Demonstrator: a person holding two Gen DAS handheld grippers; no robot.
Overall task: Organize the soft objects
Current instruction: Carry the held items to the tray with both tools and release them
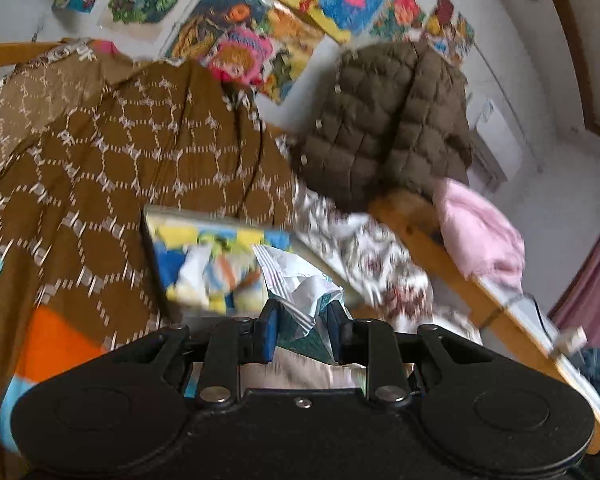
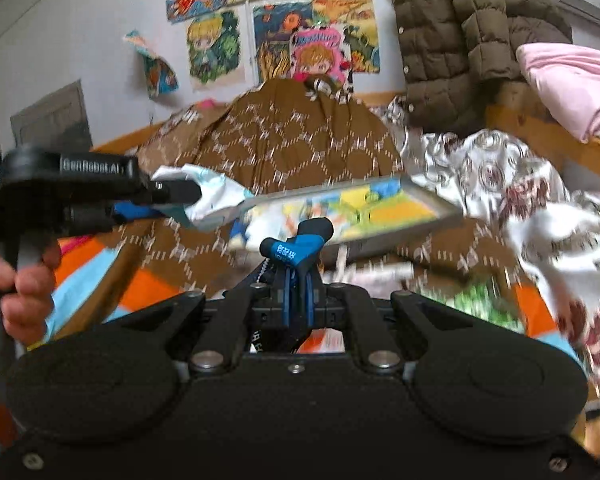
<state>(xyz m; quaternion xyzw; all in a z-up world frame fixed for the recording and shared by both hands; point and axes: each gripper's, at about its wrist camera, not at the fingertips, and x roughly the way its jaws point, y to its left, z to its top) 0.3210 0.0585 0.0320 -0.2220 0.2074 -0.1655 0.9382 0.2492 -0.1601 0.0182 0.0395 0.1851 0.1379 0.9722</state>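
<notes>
My left gripper (image 1: 302, 320) is shut on a crumpled white and teal plastic packet (image 1: 296, 288). In the right wrist view a hand holds that left gripper (image 2: 180, 202) at the left, and the packet (image 2: 212, 196) sticks out of its fingers. Just beyond the packet a colourful framed picture (image 1: 204, 256) hangs tilted above a brown patterned quilt (image 1: 100, 160). My right gripper (image 2: 296, 246) is shut, its blue fingertips meeting at the near edge of the framed picture (image 2: 360, 204) and seemingly pinching it.
An olive puffer jacket (image 2: 452, 40) hangs on the wooden bed rail (image 1: 452, 272), with a pink cloth (image 2: 576, 84) draped beside it. A white floral cloth (image 2: 520, 192) lies rumpled at the right. An orange and blue sheet (image 1: 56, 344) shows below the quilt. Cartoon posters (image 2: 216, 48) cover the wall.
</notes>
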